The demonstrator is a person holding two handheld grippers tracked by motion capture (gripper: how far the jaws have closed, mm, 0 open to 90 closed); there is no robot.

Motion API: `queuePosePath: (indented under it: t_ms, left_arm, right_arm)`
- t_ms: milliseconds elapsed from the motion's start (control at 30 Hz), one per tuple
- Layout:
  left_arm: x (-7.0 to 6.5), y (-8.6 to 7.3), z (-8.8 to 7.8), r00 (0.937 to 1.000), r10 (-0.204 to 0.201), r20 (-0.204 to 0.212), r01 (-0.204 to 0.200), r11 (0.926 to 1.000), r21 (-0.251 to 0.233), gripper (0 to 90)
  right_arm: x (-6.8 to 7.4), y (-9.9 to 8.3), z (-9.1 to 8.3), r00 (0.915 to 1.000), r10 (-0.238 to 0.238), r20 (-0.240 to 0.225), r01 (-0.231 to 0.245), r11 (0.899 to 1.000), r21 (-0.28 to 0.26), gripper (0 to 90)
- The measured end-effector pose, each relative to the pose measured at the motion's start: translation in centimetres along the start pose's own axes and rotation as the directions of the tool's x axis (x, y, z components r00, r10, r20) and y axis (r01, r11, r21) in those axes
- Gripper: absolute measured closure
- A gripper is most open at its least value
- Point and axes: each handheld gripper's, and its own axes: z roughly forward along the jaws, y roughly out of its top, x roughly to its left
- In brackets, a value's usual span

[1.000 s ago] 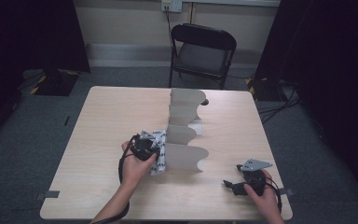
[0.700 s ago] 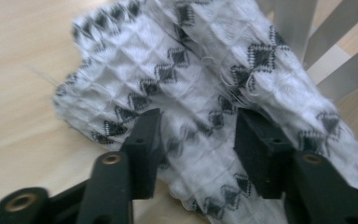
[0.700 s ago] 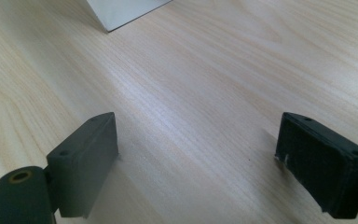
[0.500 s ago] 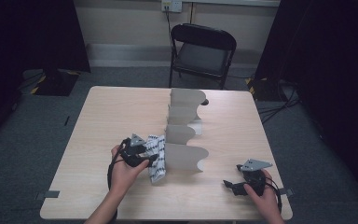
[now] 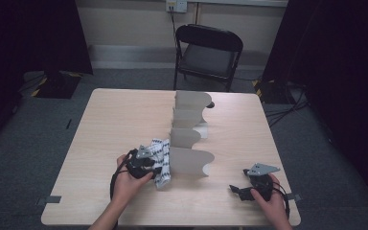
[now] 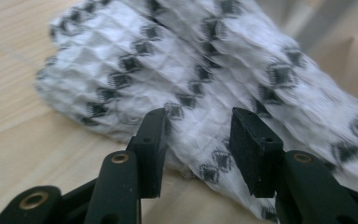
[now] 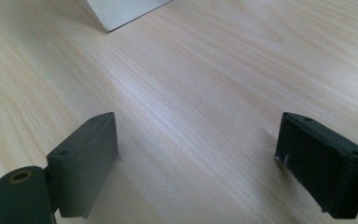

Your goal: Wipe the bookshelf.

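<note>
My left tongs gape at the patterned cloth – next, prob. nip it – right tongs idle, wide apart on bench.

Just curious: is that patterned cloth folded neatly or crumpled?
Crumpled: the patterned cloth lies bunched in uneven folds on the table beside the dividers.

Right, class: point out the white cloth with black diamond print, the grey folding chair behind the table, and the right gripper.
white cloth with black diamond print (image 6: pixel 200 60): left gripper view, middle of its crumpled surface.
grey folding chair (image 5: pixel 207 60): high view, its seat.
right gripper (image 7: pixel 196 163): right gripper view, midway between its open jaws.
</note>
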Motion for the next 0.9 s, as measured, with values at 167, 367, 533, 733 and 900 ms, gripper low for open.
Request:
queuePosePath:
  t_ms: [167, 367, 533, 733, 900]
  left_arm:
    - [-1.4, -0.6, -0.4, 0.9994, 0.028, 0.018, -0.029, 0.9994, 0.020, 57.0]
    - [-2.7, -1.2, -0.7, 0.9973, 0.049, 0.055, -0.052, 0.9977, 0.045, 55.9]
    - [-1.0, -0.4, -2.3, 0.9995, 0.029, 0.016, -0.028, 0.9993, -0.025, 50.4]
    - [2.0, 0.9, -2.6, 0.9973, -0.006, -0.073, 0.000, 0.9974, -0.072, 44.3]
    - [3.3, -0.1, -1.2, 0.9966, -0.029, -0.077, 0.027, 0.9993, -0.025, 41.9]
  right_arm:
    - [0.0, 0.0, 0.0, 1.0000, 0.000, 0.000, 0.000, 1.000, 0.000, 12.0]
    - [0.0, 0.0, 0.0, 1.0000, 0.000, 0.000, 0.000, 1.000, 0.000, 12.0]
    - [0.0, 0.0, 0.0, 1.0000, 0.000, 0.000, 0.000, 1.000, 0.000, 12.0]
    - [0.0, 0.0, 0.0, 1.0000, 0.000, 0.000, 0.000, 1.000, 0.000, 12.1]
    - [0.0, 0.0, 0.0, 1.0000, 0.000, 0.000, 0.000, 1.000, 0.000, 12.1]
